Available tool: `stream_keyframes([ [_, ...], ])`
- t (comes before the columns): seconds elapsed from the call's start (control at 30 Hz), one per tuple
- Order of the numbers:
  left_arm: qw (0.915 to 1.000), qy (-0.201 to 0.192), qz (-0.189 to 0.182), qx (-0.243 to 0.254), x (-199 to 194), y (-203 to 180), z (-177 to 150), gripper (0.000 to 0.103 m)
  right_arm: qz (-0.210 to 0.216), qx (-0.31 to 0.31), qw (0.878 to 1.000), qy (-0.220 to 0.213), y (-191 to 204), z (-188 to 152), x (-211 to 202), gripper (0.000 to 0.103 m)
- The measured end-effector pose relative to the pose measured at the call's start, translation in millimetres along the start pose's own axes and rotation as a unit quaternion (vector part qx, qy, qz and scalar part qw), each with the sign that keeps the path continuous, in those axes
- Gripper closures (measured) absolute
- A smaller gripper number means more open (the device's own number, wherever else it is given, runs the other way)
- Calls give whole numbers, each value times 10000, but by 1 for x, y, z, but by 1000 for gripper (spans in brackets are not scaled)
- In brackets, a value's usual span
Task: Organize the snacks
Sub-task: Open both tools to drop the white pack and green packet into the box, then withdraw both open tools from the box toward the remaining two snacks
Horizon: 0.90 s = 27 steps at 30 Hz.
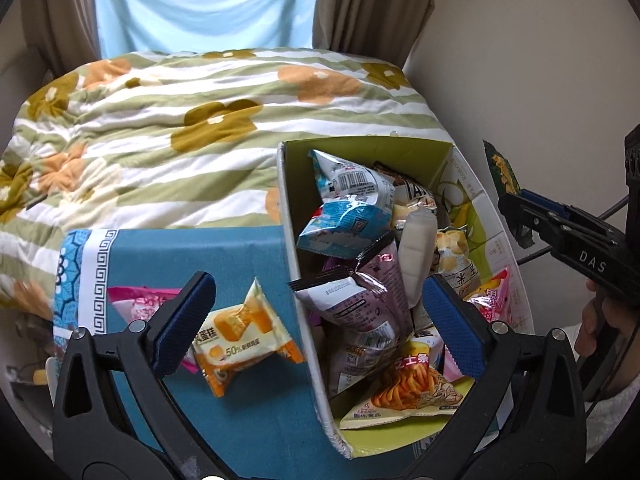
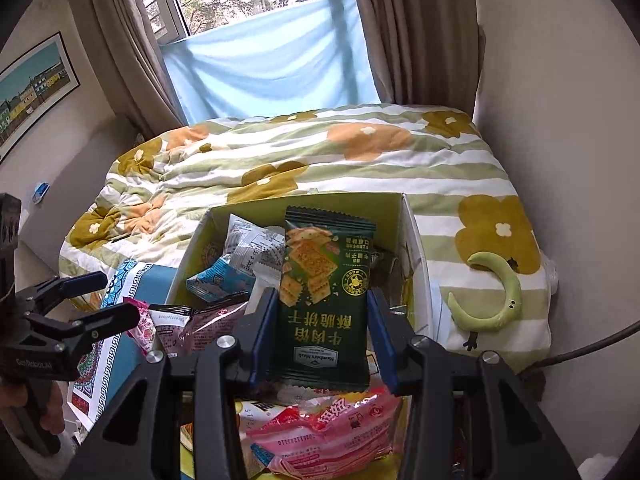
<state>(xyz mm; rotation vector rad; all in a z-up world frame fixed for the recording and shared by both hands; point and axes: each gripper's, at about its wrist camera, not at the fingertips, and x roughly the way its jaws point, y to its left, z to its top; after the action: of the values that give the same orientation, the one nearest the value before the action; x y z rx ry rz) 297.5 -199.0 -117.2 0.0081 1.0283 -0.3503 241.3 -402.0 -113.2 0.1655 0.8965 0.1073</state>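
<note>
Quilt point(image 2: 304, 160) green-white striped, ochre and orange flowers; cracker pack point(image 2: 324, 304) dark green; box point(image 1: 296, 240) interior yellow-green.

- The left hand-held gripper point(image 1: 316, 320) was matte black plastic, its two long fingers lined with ribbed blue pads point(image 1: 184, 322).
- Round silver screw heads sat at the finger pivots.
- Seen from the other side, its body carried small white lettering.
- The right hand-held gripper point(image 2: 320, 336) was built alike: black frame, blue pads point(image 2: 382, 338), silver screws.
- White letters "DAS" ran along its arm.
- A dark cable trailed behind it.
- The person's hand point(image 1: 596, 320) emerged from a pale grey fleecy sleeve point(image 1: 616, 408).
</note>
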Motion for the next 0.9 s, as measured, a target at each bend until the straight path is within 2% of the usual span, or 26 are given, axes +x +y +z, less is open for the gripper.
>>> stream_keyframes([
  [0.27,9997,37,223,-118,-8,28,-12,1,140,55,9996,220,0,26,36,60],
  [0.33,9996,16,238,-177,-12,33,-17,1,53,78,9998,193,0,26,38,44],
  [0.37,9995,1,262,-188,-14,36,-20,1,35,80,9998,175,0,25,36,25],
  [0.4,9994,2,283,-198,-16,38,-24,1,68,103,9998,132,1,23,33,13],
  [0.47,9992,25,312,-255,-17,42,-30,1,134,170,9998,19,3,15,23,11],
  [0.63,9988,-37,343,-361,-24,50,-43,1,106,162,9998,53,10,-7,7,11],
  [0.9,9962,-379,550,-563,-65,60,-61,1,213,65,9996,-166,21,-17,-21,11],
])
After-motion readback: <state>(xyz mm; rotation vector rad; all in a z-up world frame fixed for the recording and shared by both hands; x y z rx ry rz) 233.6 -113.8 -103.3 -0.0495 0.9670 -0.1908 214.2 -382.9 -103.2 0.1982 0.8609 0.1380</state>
